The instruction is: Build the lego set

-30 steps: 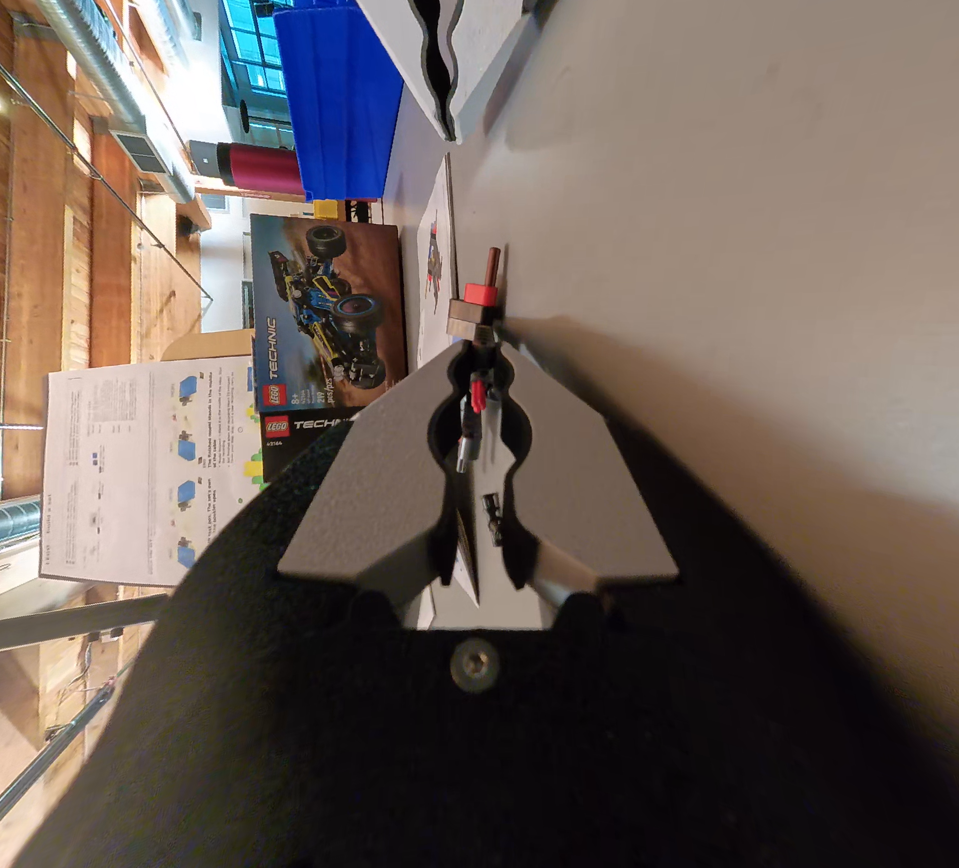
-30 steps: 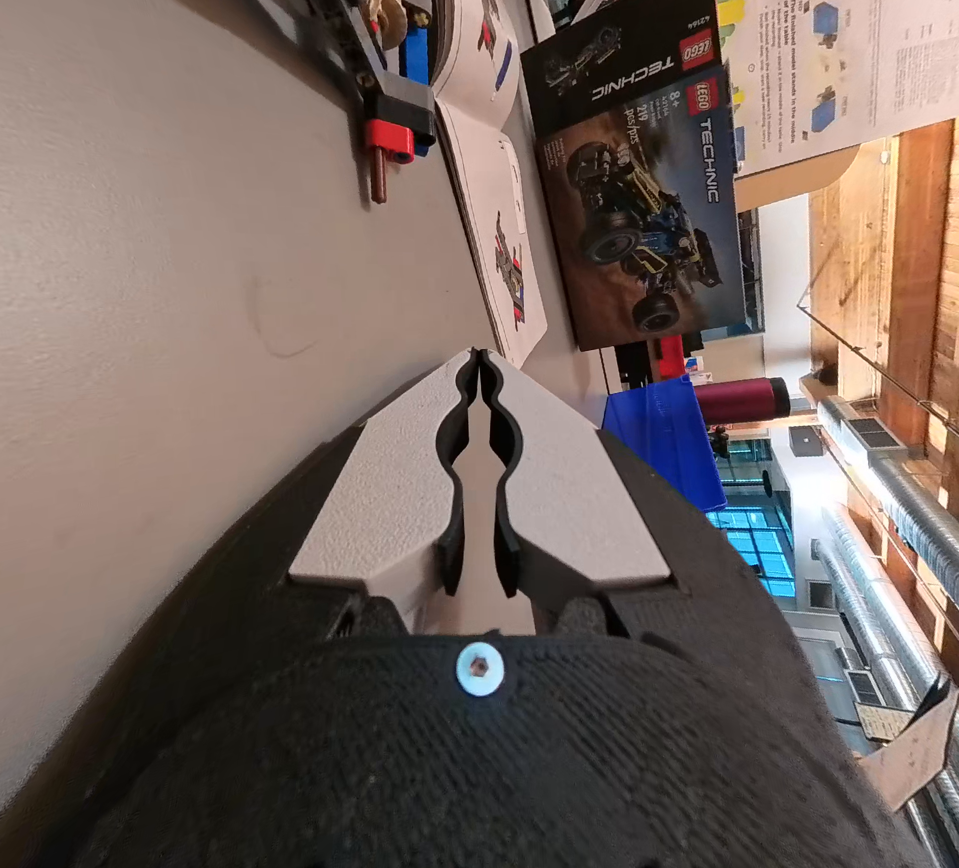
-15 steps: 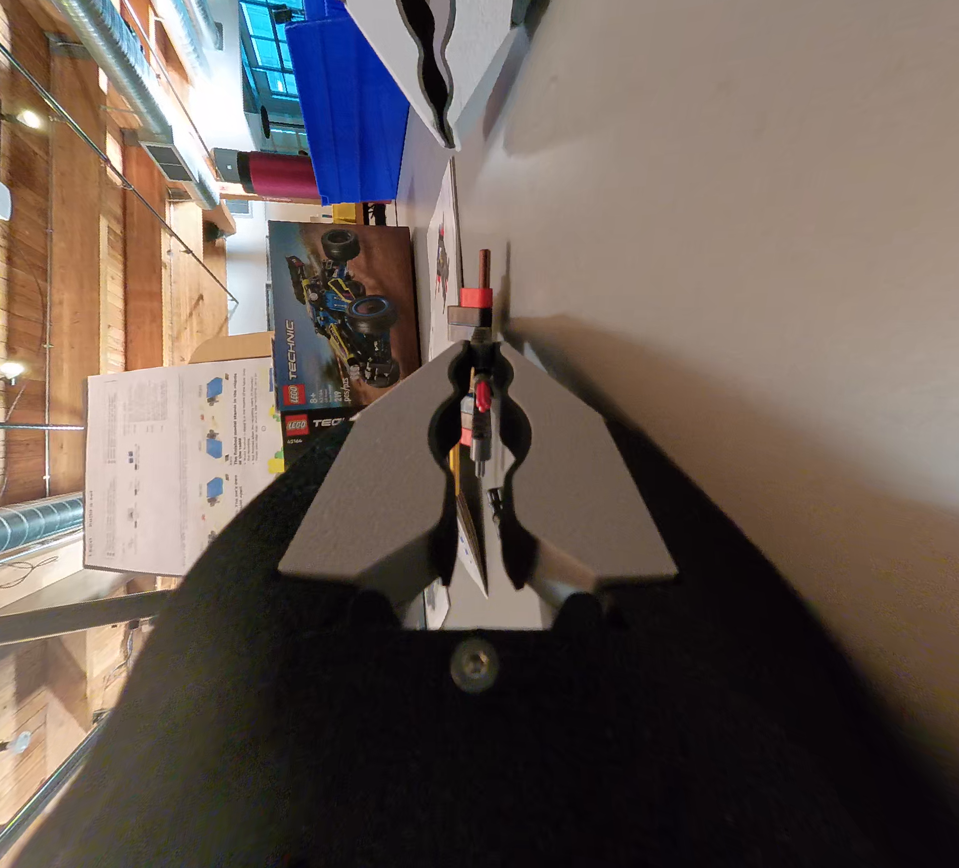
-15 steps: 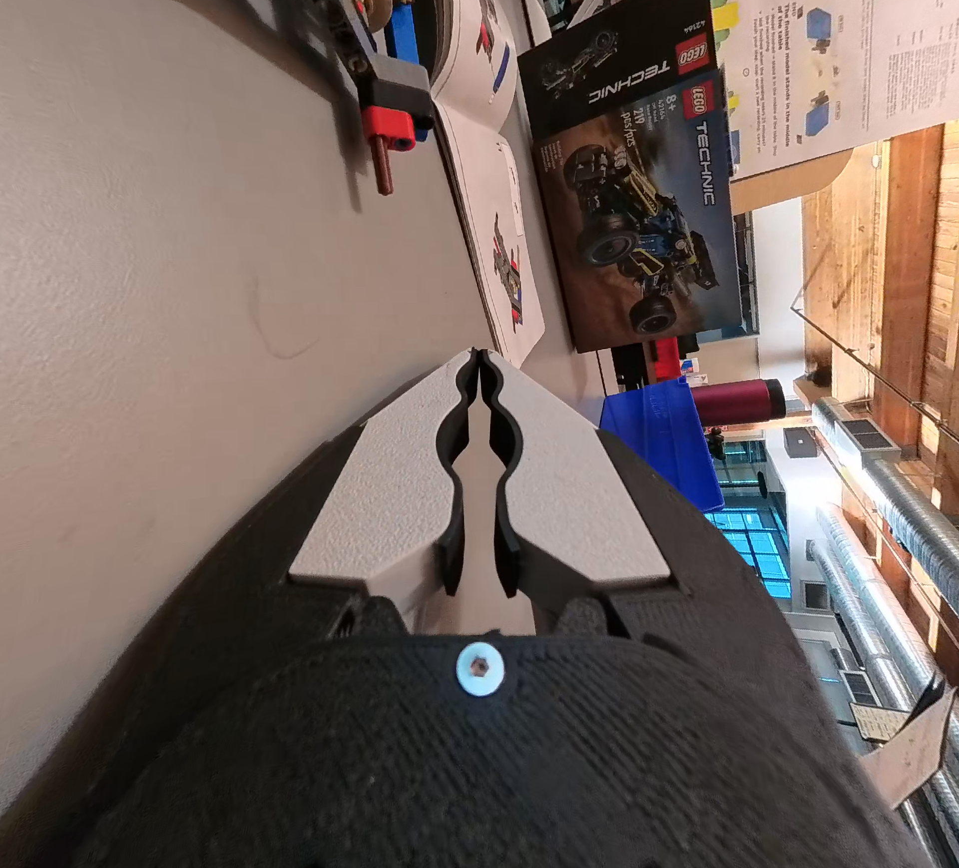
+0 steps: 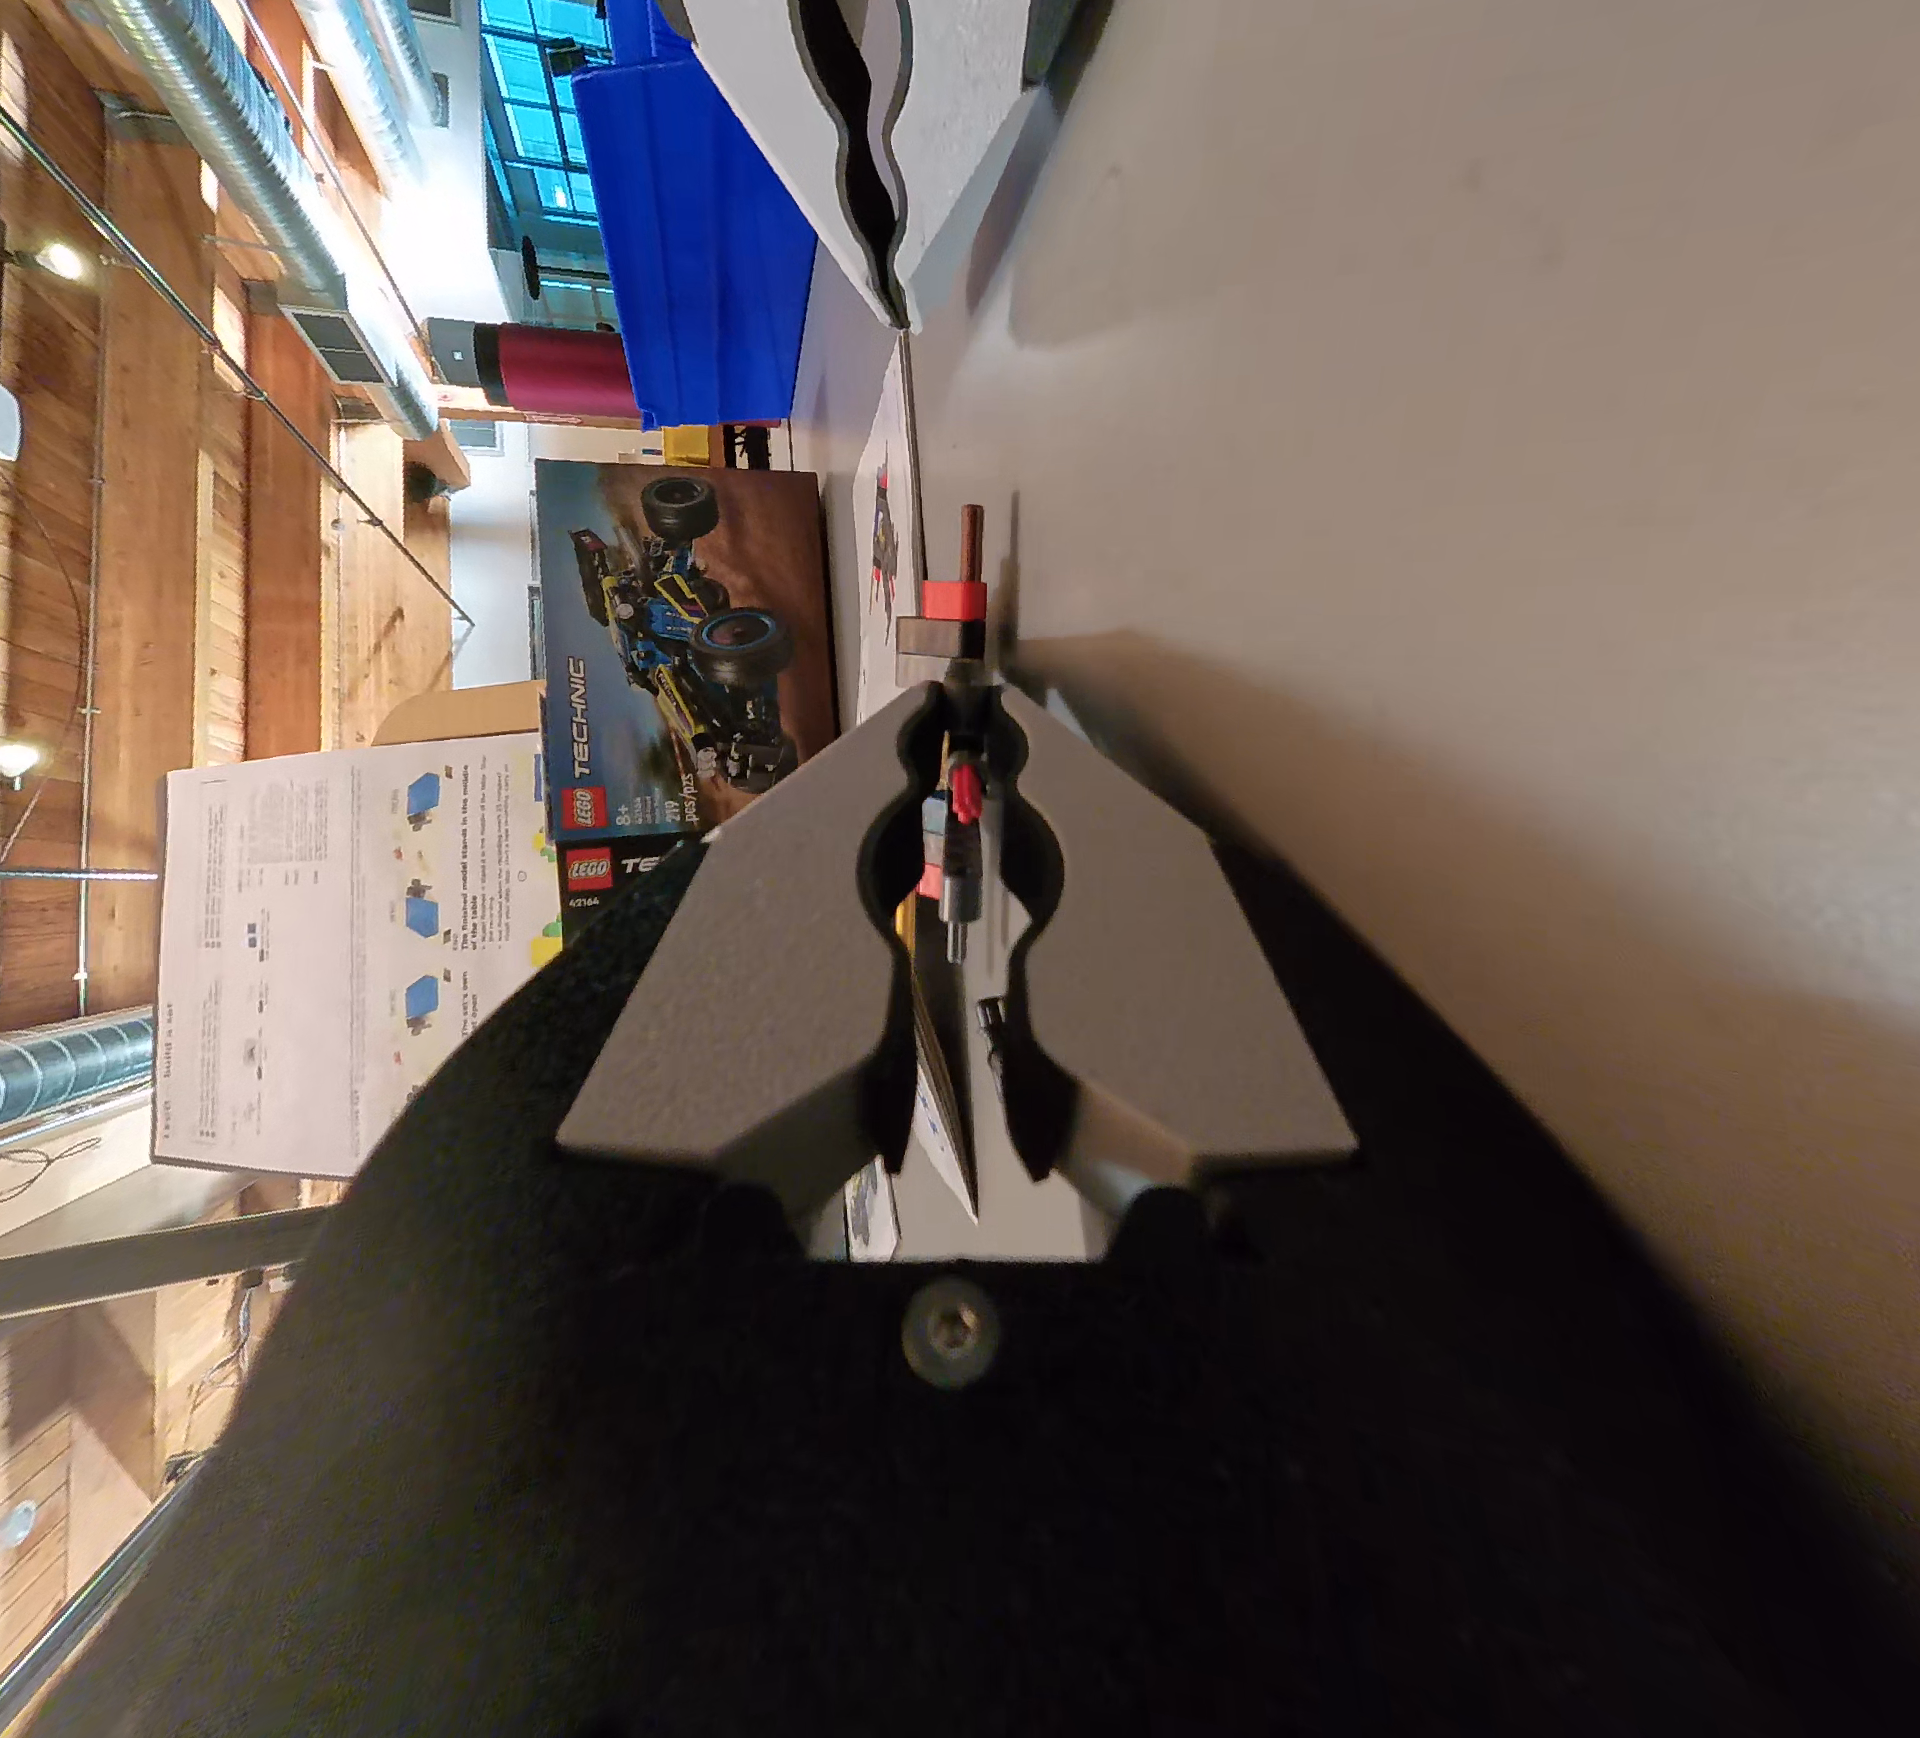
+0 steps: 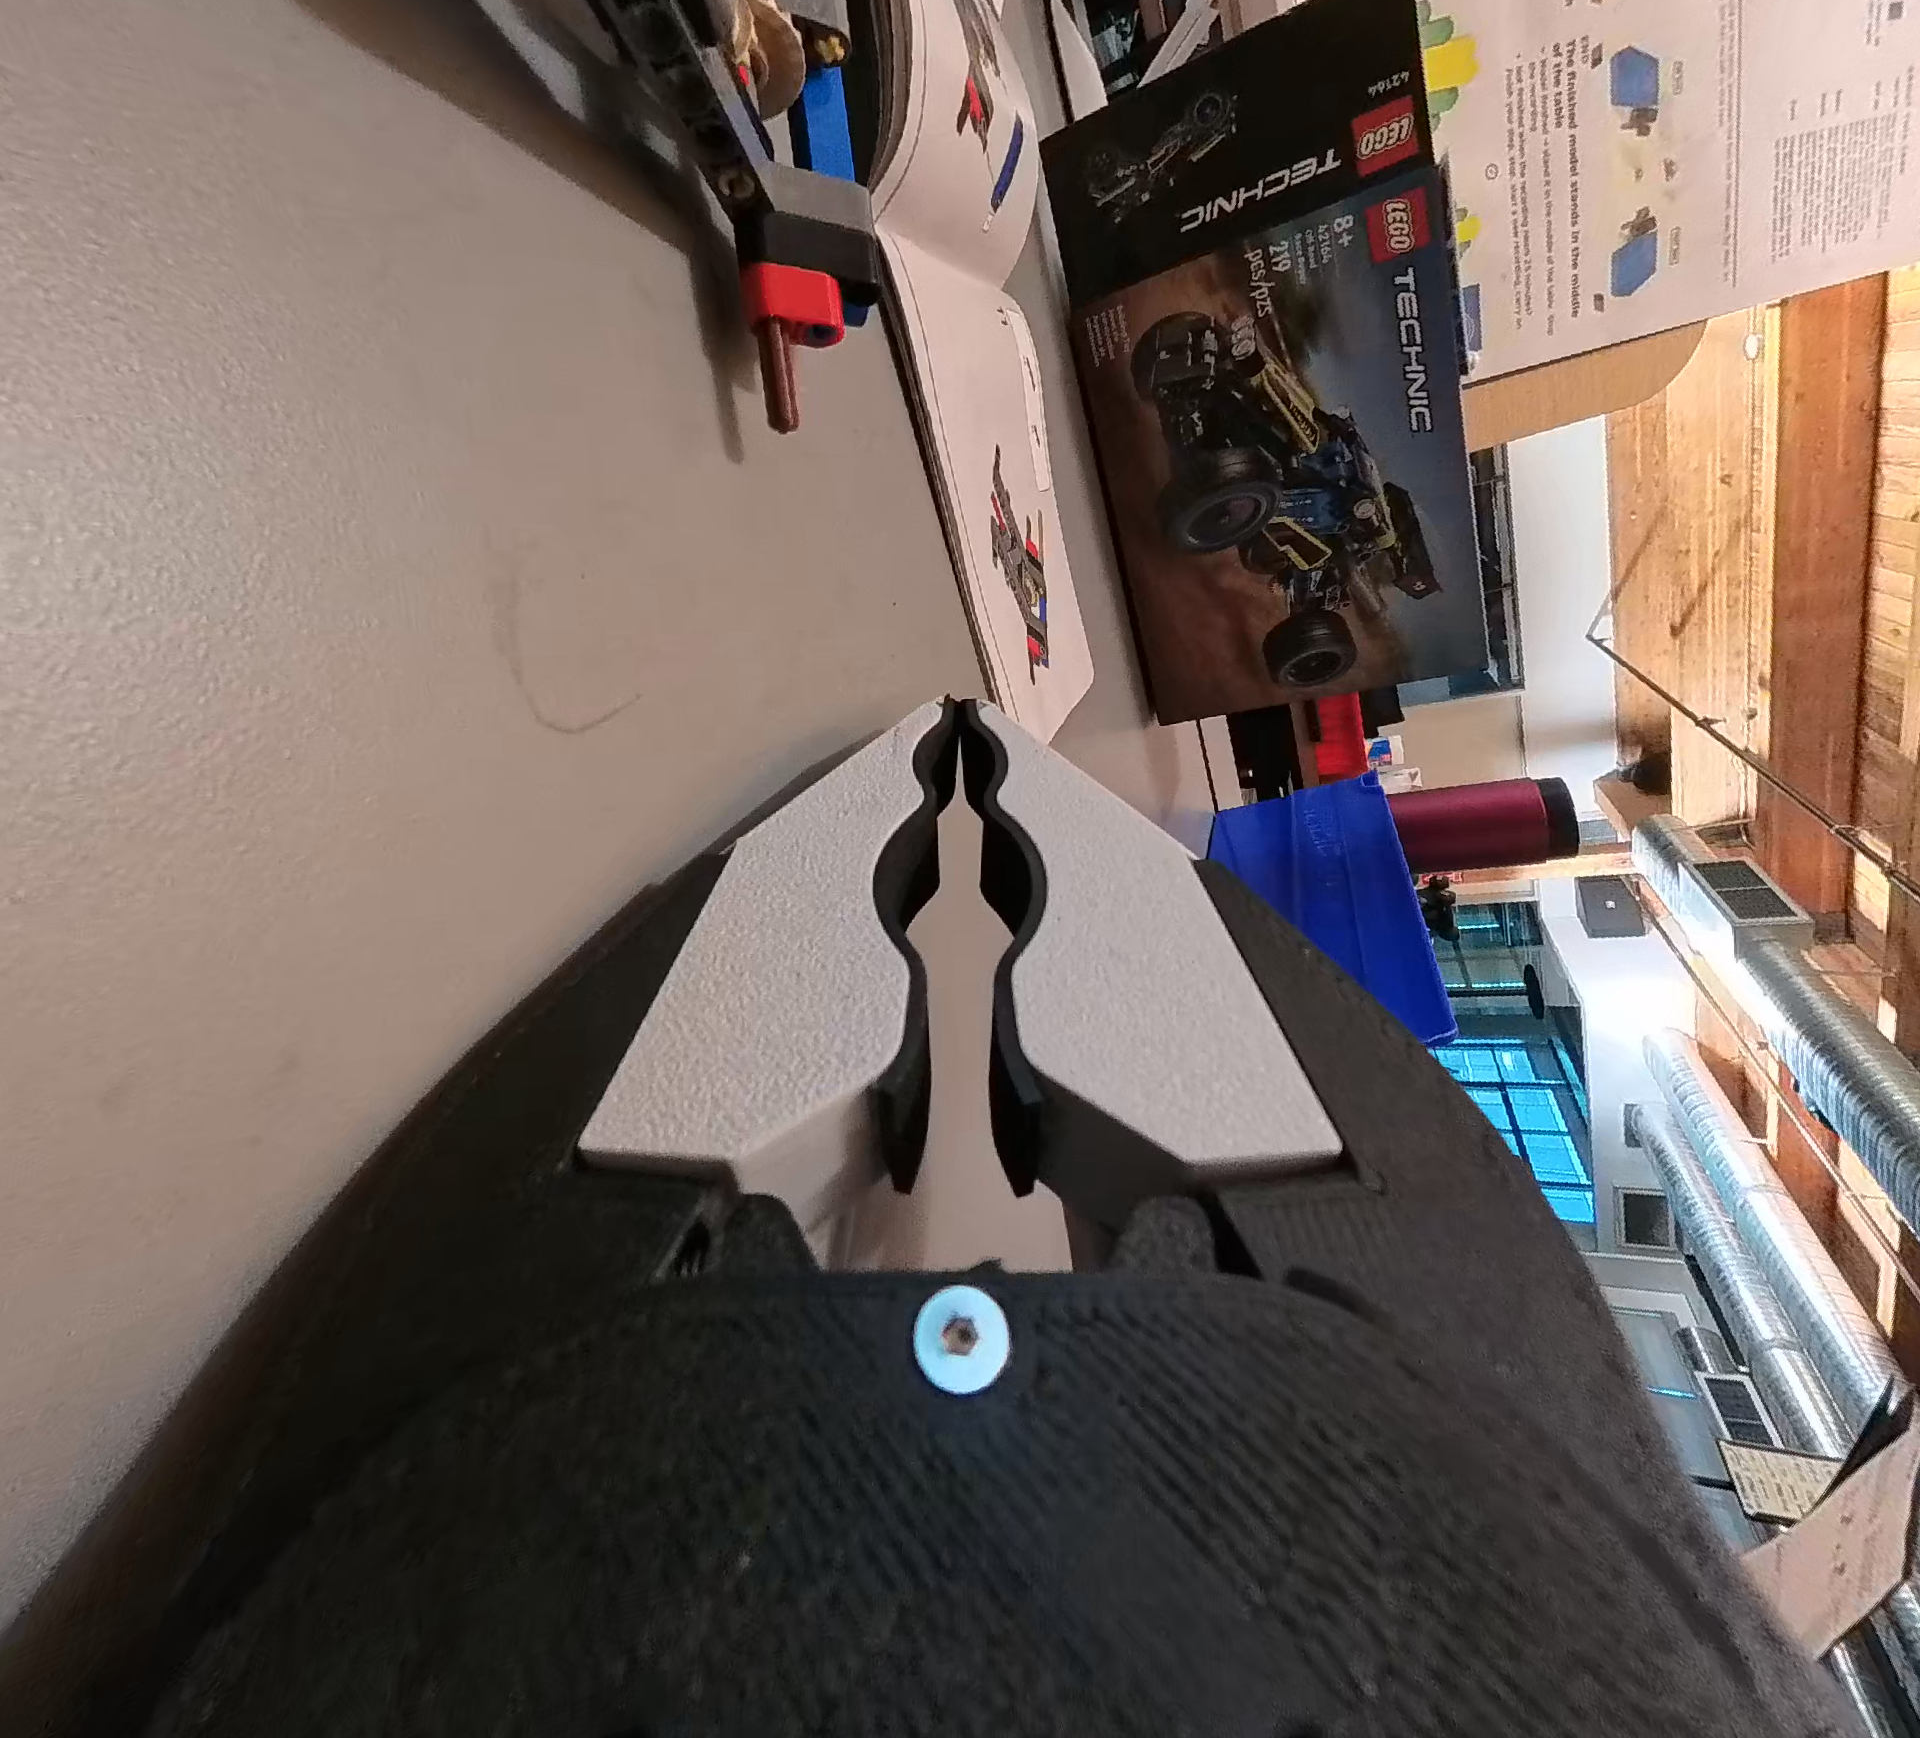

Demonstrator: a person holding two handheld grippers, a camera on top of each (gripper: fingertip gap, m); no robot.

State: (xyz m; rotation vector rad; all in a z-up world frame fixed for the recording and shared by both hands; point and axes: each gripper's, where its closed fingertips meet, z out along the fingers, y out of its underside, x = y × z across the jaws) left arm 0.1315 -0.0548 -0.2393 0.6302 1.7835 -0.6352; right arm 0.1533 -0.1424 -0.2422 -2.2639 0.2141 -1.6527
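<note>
The part-built Lego frame of black beams with a red bush and brown axle (image 6: 795,306) lies on the grey table (image 6: 312,545), clamped in the left gripper (image 5: 961,701). It has edged nearer the empty, clenched right gripper (image 6: 954,712), so the build looks far from done.

We see a blue bin (image 5: 696,234) toward the top centre of the left wrist frame, and a maroon bottle with a grey cap (image 5: 540,363) lying just left of its lower end. A large printed sheet (image 5: 312,950) fills the left middle of that frame, with wooden walls (image 5: 156,545) and silver ducts (image 5: 208,57) beyond. In the right wrist frame, the bin (image 6: 1330,899) sits right of centre, the bottle (image 6: 1475,824) touches its right side, the sheet (image 6: 1662,57) occupies the upper right, and ducts (image 6: 1766,1221) run along the lower right.
</note>
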